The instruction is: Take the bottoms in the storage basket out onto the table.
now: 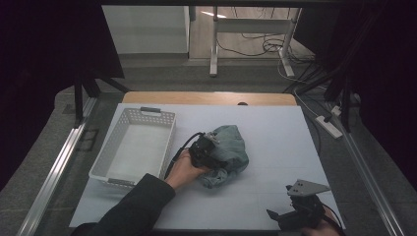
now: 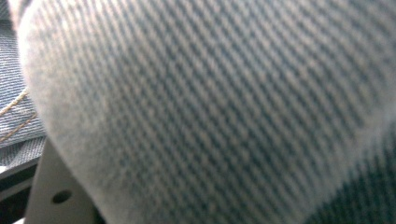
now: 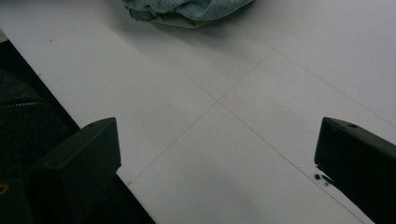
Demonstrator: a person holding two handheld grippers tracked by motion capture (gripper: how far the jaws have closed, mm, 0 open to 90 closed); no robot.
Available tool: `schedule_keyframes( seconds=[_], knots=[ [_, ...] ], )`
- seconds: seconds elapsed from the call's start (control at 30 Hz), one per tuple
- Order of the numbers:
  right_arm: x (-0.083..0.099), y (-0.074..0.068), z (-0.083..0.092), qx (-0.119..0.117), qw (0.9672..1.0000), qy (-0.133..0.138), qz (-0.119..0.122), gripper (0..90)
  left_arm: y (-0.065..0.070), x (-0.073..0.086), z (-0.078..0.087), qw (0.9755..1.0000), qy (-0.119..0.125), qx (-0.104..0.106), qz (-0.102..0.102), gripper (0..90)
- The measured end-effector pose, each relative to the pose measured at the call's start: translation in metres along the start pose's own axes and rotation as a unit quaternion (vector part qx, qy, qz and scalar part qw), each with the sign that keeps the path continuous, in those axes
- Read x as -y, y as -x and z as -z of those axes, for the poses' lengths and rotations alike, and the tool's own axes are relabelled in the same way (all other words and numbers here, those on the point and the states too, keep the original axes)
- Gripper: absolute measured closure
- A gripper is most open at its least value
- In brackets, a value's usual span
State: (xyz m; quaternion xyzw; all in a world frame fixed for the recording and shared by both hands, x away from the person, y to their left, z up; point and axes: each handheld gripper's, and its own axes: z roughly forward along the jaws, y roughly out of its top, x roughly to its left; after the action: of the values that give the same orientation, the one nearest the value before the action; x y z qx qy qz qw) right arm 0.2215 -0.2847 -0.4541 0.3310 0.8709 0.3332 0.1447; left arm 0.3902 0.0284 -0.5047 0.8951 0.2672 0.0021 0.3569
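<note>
Crumpled denim garment [image 1: 228, 153], faded blue-grey, bunched into a rounded heap near the middle of the white table [image 1: 275, 137]; diagonal twill weave and a tan stitched seam plain up close in the left gripper view [image 2: 210, 112]. Pale lining or underside peeking out at the heap's near edge in the right gripper view [image 3: 187, 9]. Just left of the heap, a white perforated basket [image 1: 164, 135] with grey handles, nothing in it. Left gripper [image 1: 212, 158] pushed into the cloth's left side, jaws buried in the folds, so cannot say whether clamped or loose. Right gripper [image 1: 282, 216] at the table's near right corner, well apart from the denim, jaws spread wide over bare tabletop, grasping nothing.
</note>
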Motion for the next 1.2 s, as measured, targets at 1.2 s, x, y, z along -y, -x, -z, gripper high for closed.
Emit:
schedule_keyframes(
  seconds=[1.2],
  knots=[
    [0.0, -0.002, 0.0, -0.005, 0.9999, -0.001, 0.014, 0.7, -0.001, -0.006, 0.015, 0.9977, 0.054, 0.04, 0.015, 0.0]
  ],
)
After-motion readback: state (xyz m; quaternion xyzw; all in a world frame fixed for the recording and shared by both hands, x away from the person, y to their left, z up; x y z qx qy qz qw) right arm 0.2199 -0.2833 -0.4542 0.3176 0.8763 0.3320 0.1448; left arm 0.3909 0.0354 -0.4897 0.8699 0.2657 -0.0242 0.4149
